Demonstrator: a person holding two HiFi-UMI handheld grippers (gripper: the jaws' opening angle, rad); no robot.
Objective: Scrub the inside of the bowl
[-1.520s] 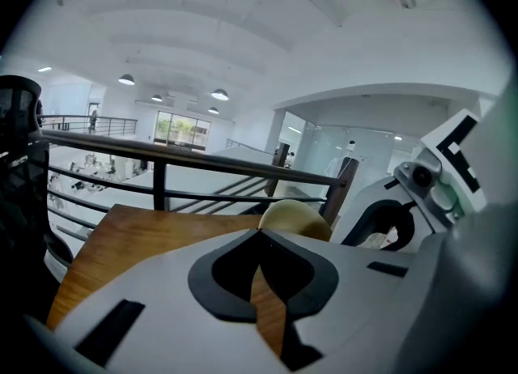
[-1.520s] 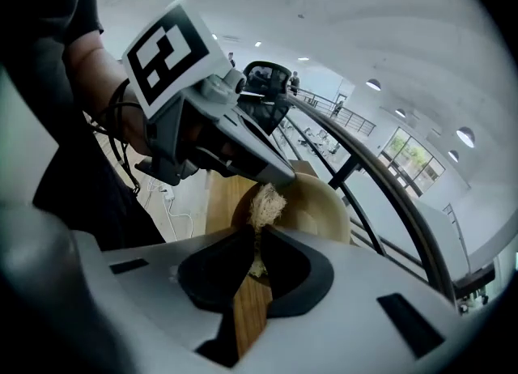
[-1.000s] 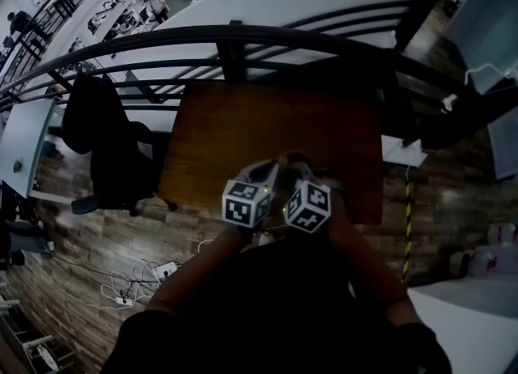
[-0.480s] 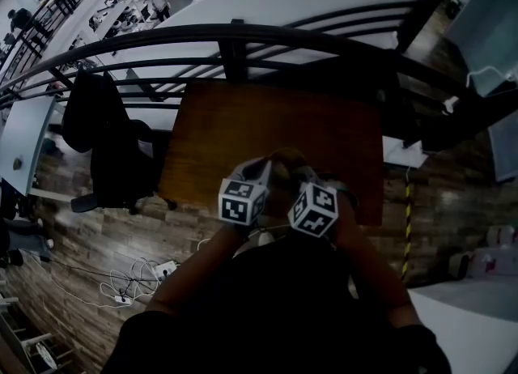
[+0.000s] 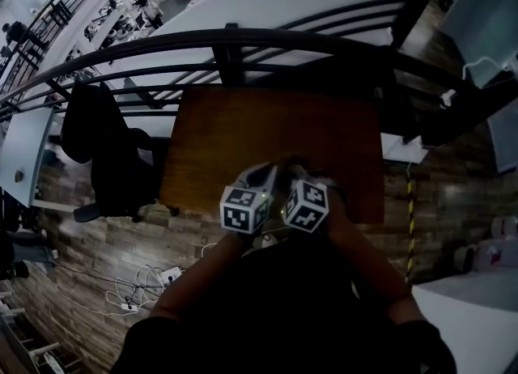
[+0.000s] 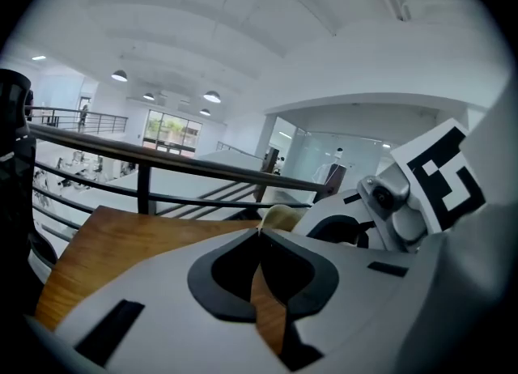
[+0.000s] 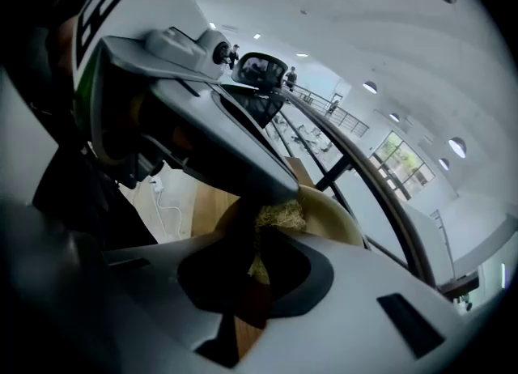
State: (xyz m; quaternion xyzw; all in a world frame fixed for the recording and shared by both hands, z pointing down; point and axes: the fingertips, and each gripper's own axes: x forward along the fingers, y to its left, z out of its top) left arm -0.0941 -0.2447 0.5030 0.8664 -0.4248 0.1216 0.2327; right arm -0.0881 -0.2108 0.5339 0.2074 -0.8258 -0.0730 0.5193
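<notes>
Bowl rim [image 7: 346, 217] in left gripper [image 6: 259, 231] | right gripper [image 7: 260, 236] steep, clamping scrubber [image 7: 280, 217]

Wooden table [image 5: 267, 129], near edge under the jaws, bearing a beige bowl [image 7: 336, 223] just ahead of the jaws.

A pale bowl [image 7: 333, 220] is seen resting on a wooden table [image 7: 212, 204]. Inside the bowl, a straw-like scrubber [image 7: 279, 217] is pinched between the closed jaws of the right gripper [image 7: 257, 240]. At the bowl's rim, the left gripper [image 7: 285, 191] is seen.
</notes>
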